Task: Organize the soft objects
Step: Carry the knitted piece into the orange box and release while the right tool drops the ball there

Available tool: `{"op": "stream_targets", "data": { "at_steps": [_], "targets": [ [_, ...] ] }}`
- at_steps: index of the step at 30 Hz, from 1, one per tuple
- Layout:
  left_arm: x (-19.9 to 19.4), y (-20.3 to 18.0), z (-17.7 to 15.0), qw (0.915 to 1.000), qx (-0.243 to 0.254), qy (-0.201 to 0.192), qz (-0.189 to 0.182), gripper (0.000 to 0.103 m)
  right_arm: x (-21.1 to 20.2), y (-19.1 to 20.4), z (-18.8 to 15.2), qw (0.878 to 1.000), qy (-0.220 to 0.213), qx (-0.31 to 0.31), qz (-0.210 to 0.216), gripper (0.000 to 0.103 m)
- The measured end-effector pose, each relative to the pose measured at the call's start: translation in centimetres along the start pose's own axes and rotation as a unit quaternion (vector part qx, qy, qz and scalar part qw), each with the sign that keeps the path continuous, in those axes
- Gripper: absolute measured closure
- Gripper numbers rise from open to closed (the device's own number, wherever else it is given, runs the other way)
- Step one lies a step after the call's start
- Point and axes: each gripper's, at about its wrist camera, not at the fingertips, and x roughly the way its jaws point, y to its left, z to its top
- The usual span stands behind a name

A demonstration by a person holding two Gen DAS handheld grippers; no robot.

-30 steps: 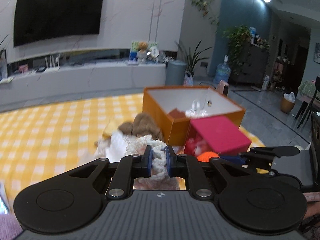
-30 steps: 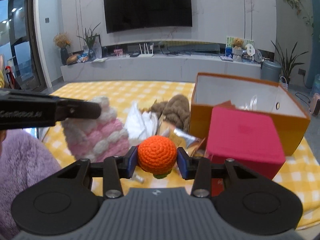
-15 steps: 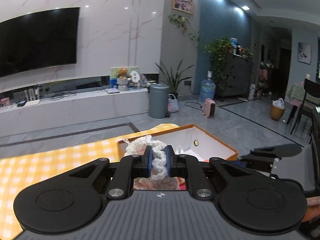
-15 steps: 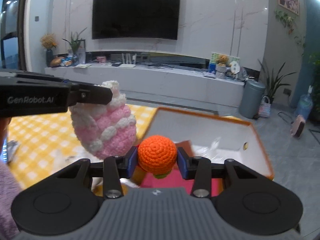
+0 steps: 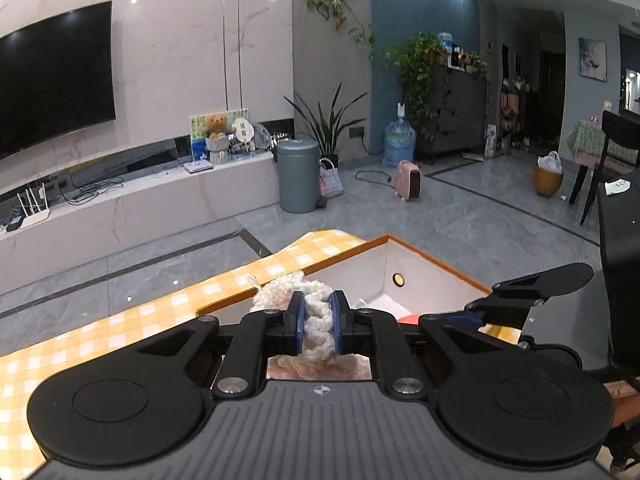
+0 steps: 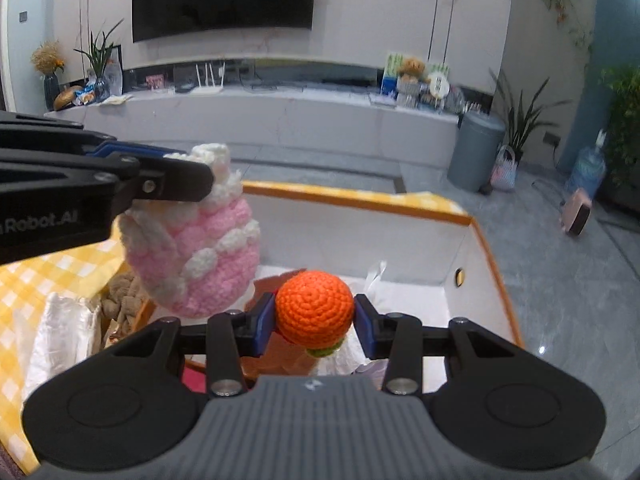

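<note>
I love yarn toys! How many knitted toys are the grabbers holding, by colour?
Pink and white crochet toy, held by the left gripper: 1
Orange crochet ball, held by the right gripper: 1
Total: 2

Left gripper (image 5: 317, 327) clamped on white braided yarn of a crocheted piece (image 5: 316, 320); pink knit visible just beneath the pads. Orange box (image 5: 436, 266), white inside, lies directly beyond the gripper on the yellow checked cloth (image 5: 132, 328). Right gripper (image 5: 532, 296) hangs over the box's right side.
</note>
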Motion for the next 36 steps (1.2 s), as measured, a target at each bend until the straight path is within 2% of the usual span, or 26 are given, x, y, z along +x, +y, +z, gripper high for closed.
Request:
{"op": "stream_targets", "data": {
  "at_steps": [9, 15, 21, 23, 24, 25, 27, 32, 36],
  "targets": [
    [3.2, 1.1, -1.5, 0.9992, -0.008, 0.040, 0.000, 0.088, 5.0, -0.3, 0.6, 0.998, 0.059, 0.013, 0.018, 0.061],
    [4.2, 1.5, -2.7, 0.9978, -0.009, 0.065, 0.002, 0.088, 6.3, -0.1, 0.0, 0.996, 0.086, 0.020, 0.024, 0.061],
    [4.4, 1.7, -2.7, 0.9968, -0.019, 0.077, -0.004, 0.085, 6.3, 0.0, 0.3, 0.995, 0.091, 0.018, 0.025, 0.058],
    [4.0, 1.9, -2.5, 0.9971, -0.021, 0.073, -0.003, 0.078, 6.1, -0.1, 0.3, 0.996, 0.088, 0.020, 0.023, 0.051],
    [3.8, 1.9, -2.3, 0.9973, -0.021, 0.071, -0.004, 0.070, 5.9, -0.1, 0.2, 0.996, 0.086, 0.022, 0.021, 0.047],
    [3.8, 1.9, -2.1, 0.9974, -0.022, 0.068, -0.003, 0.061, 5.8, -0.2, 0.1, 0.996, 0.085, 0.024, 0.021, 0.046],
    [3.1, 1.8, -1.8, 0.9980, -0.026, 0.057, 0.000, 0.051, 5.4, -0.2, 0.1, 0.996, 0.084, 0.027, 0.019, 0.046],
    [1.1, 1.8, -1.0, 0.9988, -0.029, 0.040, 0.000, 0.041, 3.8, -0.1, -0.1, 0.997, 0.073, 0.028, 0.010, 0.044],
    [-0.4, 1.4, -0.1, 0.9993, -0.018, 0.033, 0.000, 0.037, 1.8, 0.2, 0.2, 0.998, 0.057, 0.027, 0.005, 0.037]
  ]
}}
